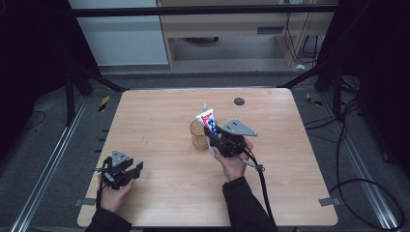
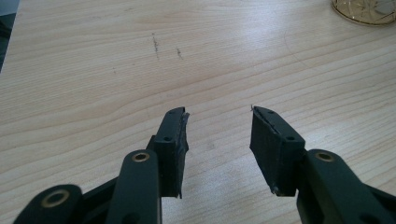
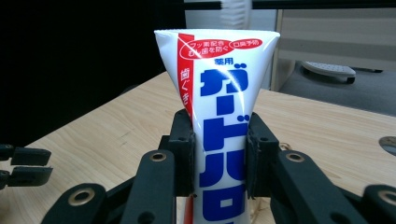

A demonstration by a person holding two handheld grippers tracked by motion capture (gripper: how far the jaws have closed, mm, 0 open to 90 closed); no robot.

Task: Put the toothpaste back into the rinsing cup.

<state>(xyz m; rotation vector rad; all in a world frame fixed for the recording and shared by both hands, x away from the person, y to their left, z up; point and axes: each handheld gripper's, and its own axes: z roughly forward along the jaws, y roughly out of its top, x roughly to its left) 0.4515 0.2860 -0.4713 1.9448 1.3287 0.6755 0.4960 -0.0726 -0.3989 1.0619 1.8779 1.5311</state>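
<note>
A white toothpaste tube (image 1: 207, 120) with blue and red print is clamped between the jaws of my right gripper (image 1: 212, 135). In the right gripper view the tube (image 3: 219, 93) stands upright with its flat crimped end on top, and that gripper (image 3: 219, 135) is shut on its middle. An amber glass cup (image 1: 197, 135) stands on the table just left of the tube. My left gripper (image 1: 138, 168) rests near the table's front left, open and holding nothing. Its jaws (image 2: 218, 119) are spread over bare wood, and the cup's base (image 2: 366, 9) shows far off at top right.
The wooden table (image 1: 159, 111) has a round black grommet (image 1: 239, 101) near its far edge. The right gripper's cable (image 1: 263, 188) trails off toward the front edge. Faint dark scuffs (image 2: 156, 44) mark the wood ahead of the left gripper. Dark floor and frame rails surround the table.
</note>
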